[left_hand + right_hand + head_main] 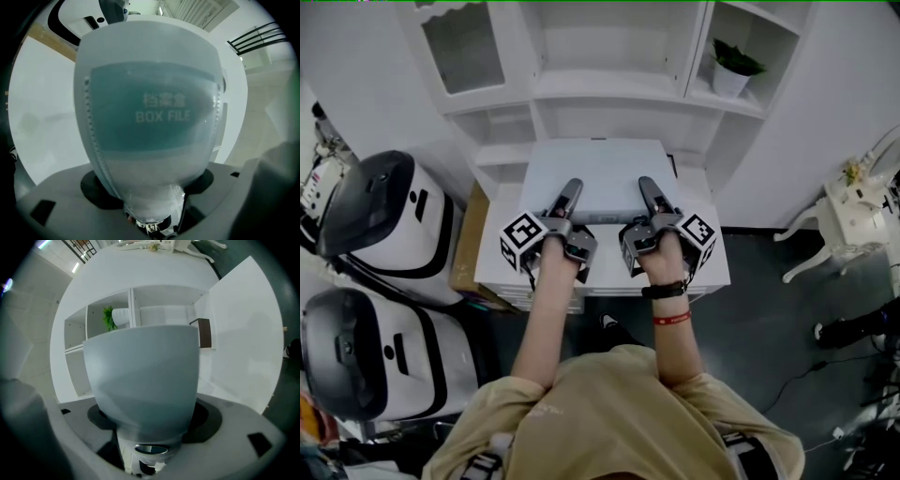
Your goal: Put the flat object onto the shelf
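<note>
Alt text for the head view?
The left gripper and right gripper grip the near edge of a flat pale grey box file, held level before a white shelf unit. A potted green plant sits in its upper right compartment.

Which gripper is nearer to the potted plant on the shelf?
Right. The right gripper grips the box file on the potted plant's side; the left gripper grips it further left, away from the plant.
</note>
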Demonstrator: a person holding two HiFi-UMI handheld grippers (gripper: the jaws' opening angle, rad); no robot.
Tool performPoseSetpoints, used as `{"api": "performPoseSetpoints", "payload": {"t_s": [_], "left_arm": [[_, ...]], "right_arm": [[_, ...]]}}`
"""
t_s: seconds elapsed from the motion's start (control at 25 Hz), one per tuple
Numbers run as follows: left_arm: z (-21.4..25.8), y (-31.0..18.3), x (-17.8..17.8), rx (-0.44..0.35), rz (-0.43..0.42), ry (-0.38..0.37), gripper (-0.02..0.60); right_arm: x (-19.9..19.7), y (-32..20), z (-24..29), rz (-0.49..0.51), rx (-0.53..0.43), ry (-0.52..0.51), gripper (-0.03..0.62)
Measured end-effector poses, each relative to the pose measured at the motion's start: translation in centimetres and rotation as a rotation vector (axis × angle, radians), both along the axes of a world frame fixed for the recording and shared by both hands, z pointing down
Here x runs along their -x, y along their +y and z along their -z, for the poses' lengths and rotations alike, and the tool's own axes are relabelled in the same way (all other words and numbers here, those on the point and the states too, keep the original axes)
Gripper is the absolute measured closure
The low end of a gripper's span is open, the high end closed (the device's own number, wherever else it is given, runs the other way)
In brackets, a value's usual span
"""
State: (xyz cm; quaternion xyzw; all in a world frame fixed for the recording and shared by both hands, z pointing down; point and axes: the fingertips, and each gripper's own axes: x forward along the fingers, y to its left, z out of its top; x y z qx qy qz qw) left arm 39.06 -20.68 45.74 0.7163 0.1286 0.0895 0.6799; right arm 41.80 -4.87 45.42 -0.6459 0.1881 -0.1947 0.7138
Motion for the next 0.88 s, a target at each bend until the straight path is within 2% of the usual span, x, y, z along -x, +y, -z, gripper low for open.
{"api": "performPoseSetpoints", "payload": {"t_s": [0.56,0.88], "left_arm": [[5.1,-0.3,-3.1,0.003,-0.004,0.035,0.244],[8.7,-0.5,-4.4,-0.003,-0.005,0.08,0.244]], "right_arm": [[-3.1,-0.4,5.2,0.012,0.001,0.058,0.246],[-4.2,-0.6,8.9,0.019,-0.003,0.093,0.244]]}}
